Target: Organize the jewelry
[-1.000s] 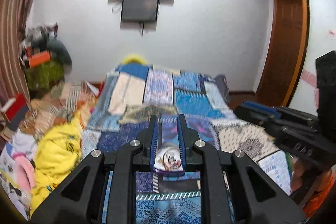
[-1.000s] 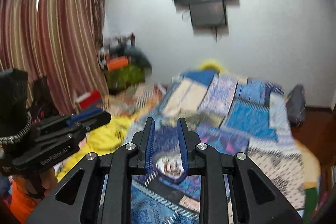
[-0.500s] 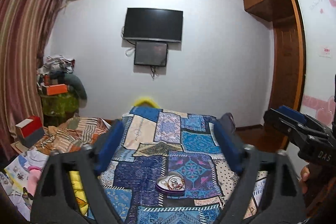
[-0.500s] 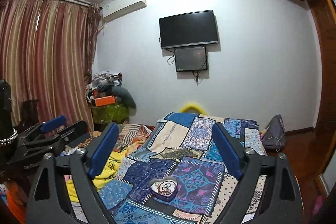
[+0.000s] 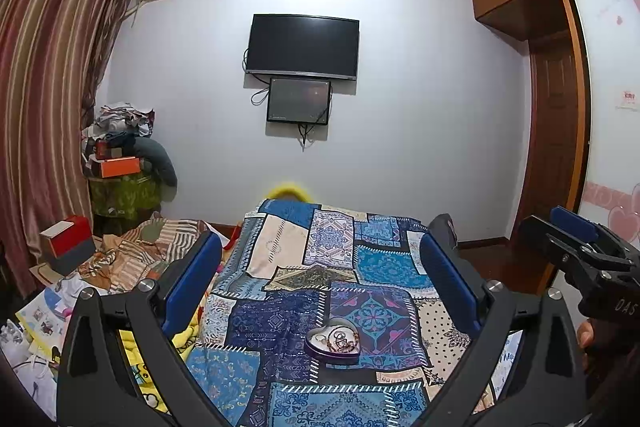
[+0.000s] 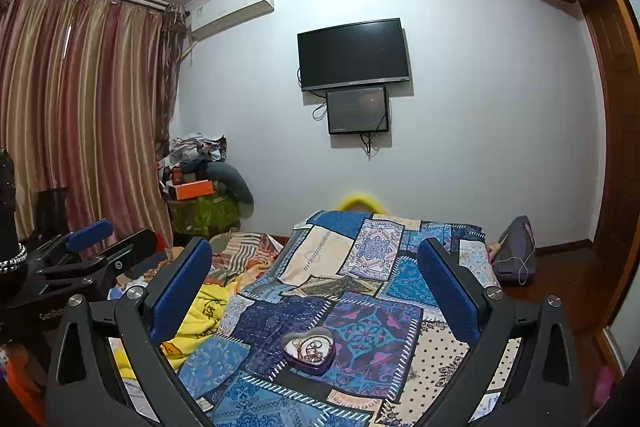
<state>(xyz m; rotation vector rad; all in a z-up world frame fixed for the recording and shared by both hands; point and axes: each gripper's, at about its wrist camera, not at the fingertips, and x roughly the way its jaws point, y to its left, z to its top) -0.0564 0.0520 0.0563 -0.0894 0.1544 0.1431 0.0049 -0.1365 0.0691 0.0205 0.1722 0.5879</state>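
Observation:
A purple heart-shaped tin (image 5: 333, 342) with tangled jewelry in it sits on the blue patchwork bedspread (image 5: 380, 263); it also shows in the right wrist view (image 6: 308, 351). My left gripper (image 5: 320, 263) is wide open and empty, held above and short of the tin. My right gripper (image 6: 314, 265) is also wide open and empty, at a similar distance. The right gripper shows at the right edge of the left wrist view (image 5: 588, 259); the left gripper shows at the left of the right wrist view (image 6: 92, 251).
A yellow blanket (image 6: 198, 319) and striped cloth (image 5: 160, 243) lie left of the bedspread. Boxes and clothes pile (image 5: 120, 159) stands by the curtain. A TV (image 5: 302, 47) hangs on the far wall. A dark bag (image 6: 516, 247) lies at the right.
Both grippers opened wide and pulled back and tilted up from the tin, which now sits free on the bedspread, farther away.

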